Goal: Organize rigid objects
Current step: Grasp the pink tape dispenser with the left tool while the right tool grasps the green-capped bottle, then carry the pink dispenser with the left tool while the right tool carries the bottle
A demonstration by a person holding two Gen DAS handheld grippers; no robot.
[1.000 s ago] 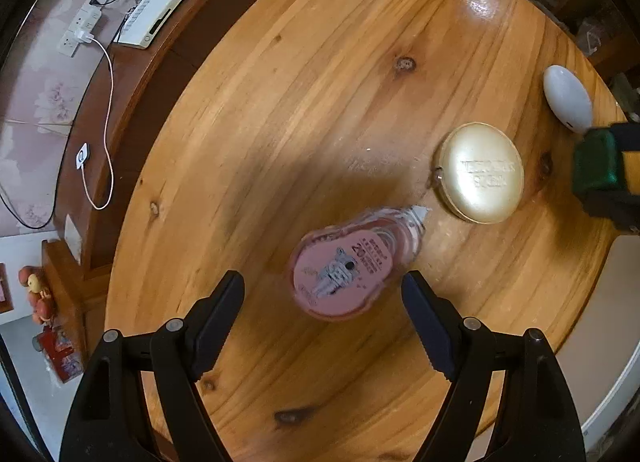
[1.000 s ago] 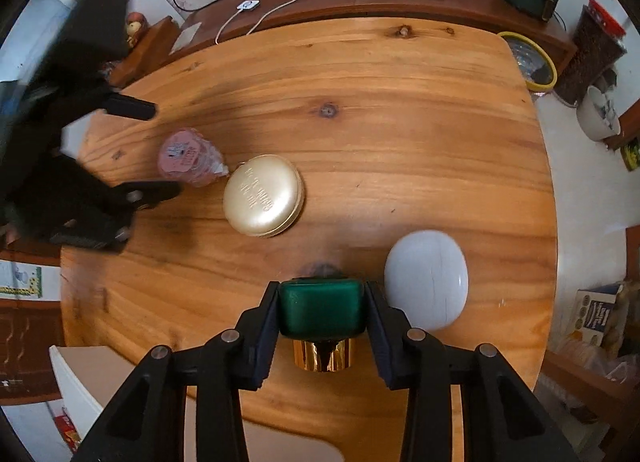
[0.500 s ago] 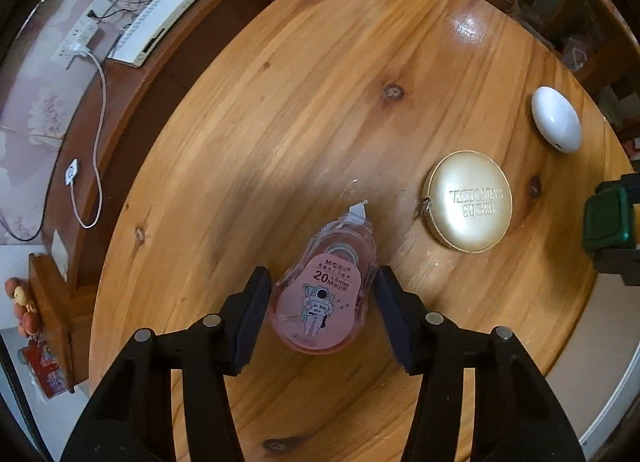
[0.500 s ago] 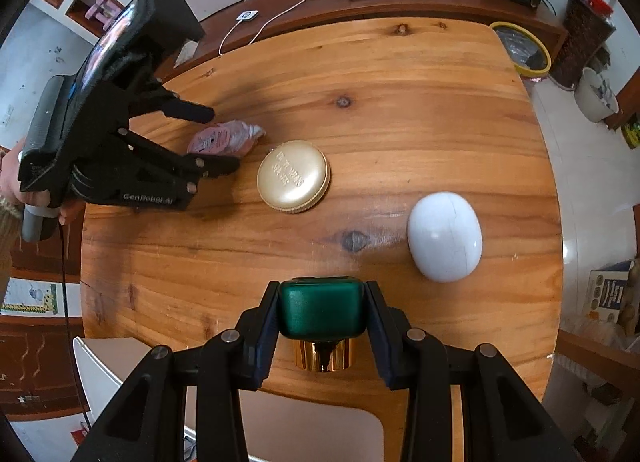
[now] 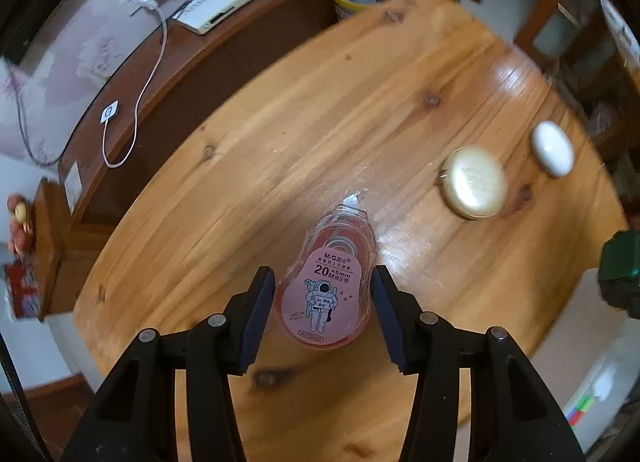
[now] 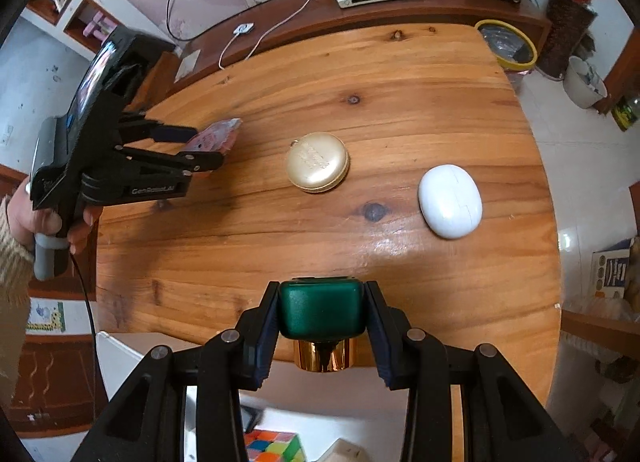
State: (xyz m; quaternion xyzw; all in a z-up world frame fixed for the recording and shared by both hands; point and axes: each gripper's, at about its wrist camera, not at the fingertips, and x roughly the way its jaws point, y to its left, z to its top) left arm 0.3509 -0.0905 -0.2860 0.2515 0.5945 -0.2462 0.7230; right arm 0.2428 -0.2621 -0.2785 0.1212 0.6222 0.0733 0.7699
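In our left hand-held gripper (image 5: pixel 323 298) we hold a pink correction tape dispenser (image 5: pixel 325 286); the jaws have just been closing and now press its two sides, with the dispenser clear of the wooden tabletop (image 5: pixel 304 109). Its label reads "M&G", "20M × 5mm" and "In the sky" on an astronaut drawing. Our right hand-held gripper (image 6: pixel 322 312) is clamped tight on a dark green cap atop a gold-collared bottle (image 6: pixel 321 312), held above the tabletop's near edge. A round gold compact (image 6: pixel 317 162) with embossed lettering too faint to read lies mid-table, and a white oval case (image 6: pixel 449 201) sits to its right, apart from it. The left gripper's side carries the mark "GenRobot.AI".
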